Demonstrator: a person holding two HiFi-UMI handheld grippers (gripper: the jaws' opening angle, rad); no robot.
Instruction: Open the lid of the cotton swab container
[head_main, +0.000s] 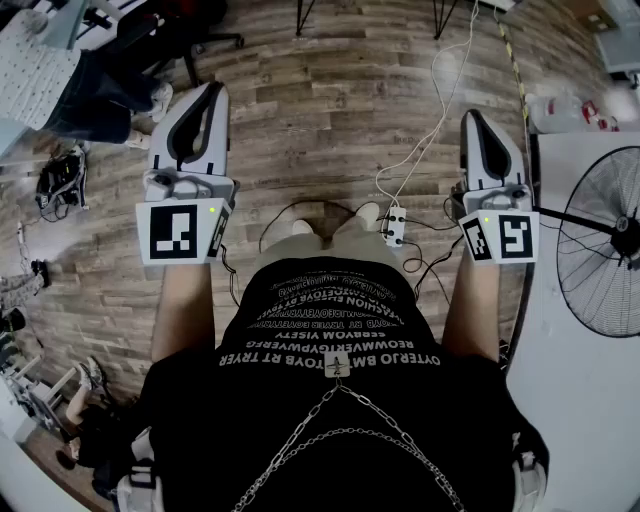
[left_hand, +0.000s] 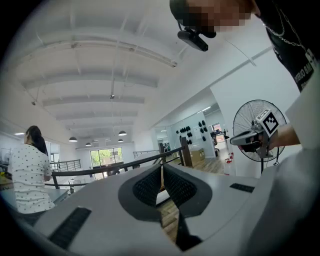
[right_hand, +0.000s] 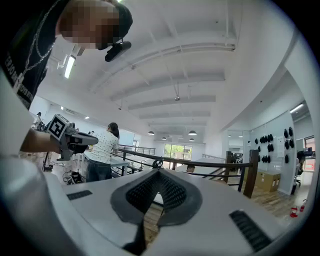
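No cotton swab container shows in any view. In the head view both grippers are held out level in front of the person, over a wooden floor. My left gripper (head_main: 214, 90) is shut with nothing between its jaws; in the left gripper view its dark pads (left_hand: 150, 187) meet at the tip (left_hand: 161, 168). My right gripper (head_main: 472, 116) is shut and empty too, its pads (right_hand: 170, 190) closed together at the tip (right_hand: 157, 172). Each gripper view looks up across a large room and catches the other gripper (left_hand: 255, 137) (right_hand: 67, 137) off to the side.
A standing fan (head_main: 605, 240) and a white table (head_main: 570, 400) are at the right. A white cable (head_main: 432, 100) and a power strip (head_main: 395, 226) lie on the floor ahead. A person in a dotted shirt (right_hand: 105, 150) stands at a desk; a dark railing (right_hand: 200, 162) crosses behind.
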